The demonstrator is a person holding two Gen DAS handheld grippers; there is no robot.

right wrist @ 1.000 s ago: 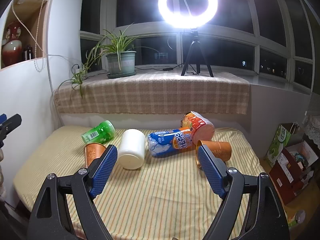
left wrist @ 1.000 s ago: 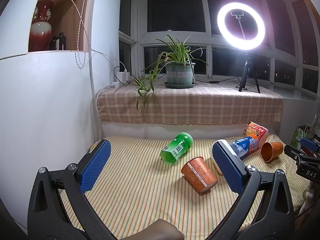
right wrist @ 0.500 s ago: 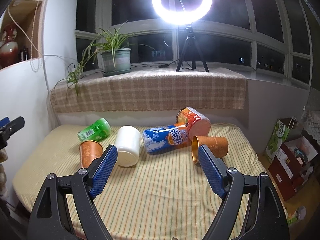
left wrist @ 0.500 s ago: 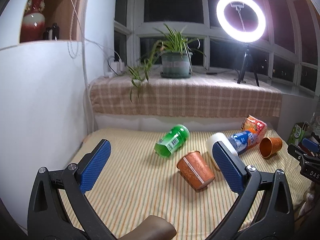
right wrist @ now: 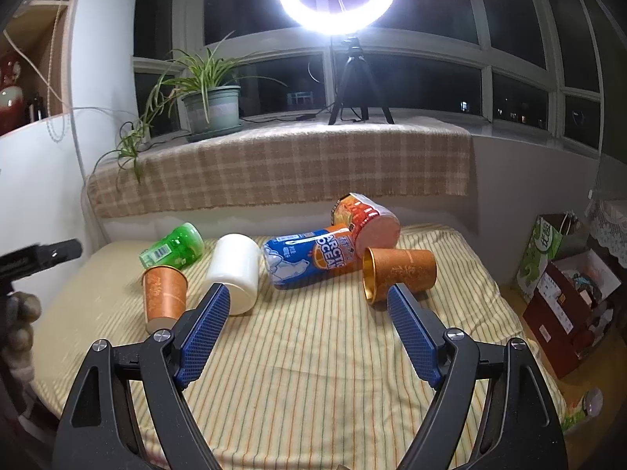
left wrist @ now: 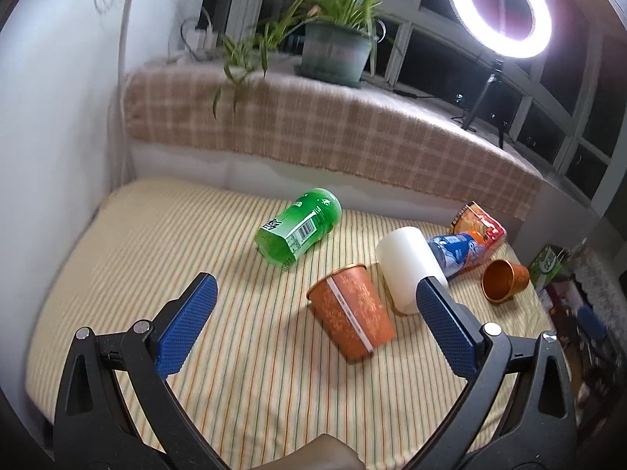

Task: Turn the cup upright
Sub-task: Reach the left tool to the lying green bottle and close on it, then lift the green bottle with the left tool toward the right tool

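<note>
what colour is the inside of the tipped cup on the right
Shiny gold inside the orange cup, clearest in the right wrist view.

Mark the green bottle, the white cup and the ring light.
green bottle (left wrist: pixel 298 231), left wrist view, on its label.
white cup (right wrist: pixel 235 270), right wrist view, on its side wall.
ring light (right wrist: pixel 290 8), right wrist view, on its glowing rim.

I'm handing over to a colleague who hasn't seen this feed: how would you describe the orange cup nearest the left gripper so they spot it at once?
Start at the striped bedspread below the checked window ledge, then find the green bottle lying on it. Just in front, beside the white cup, lies the patterned orange cup. Unlike the other orange cup at the far right, it has a white band.
</note>
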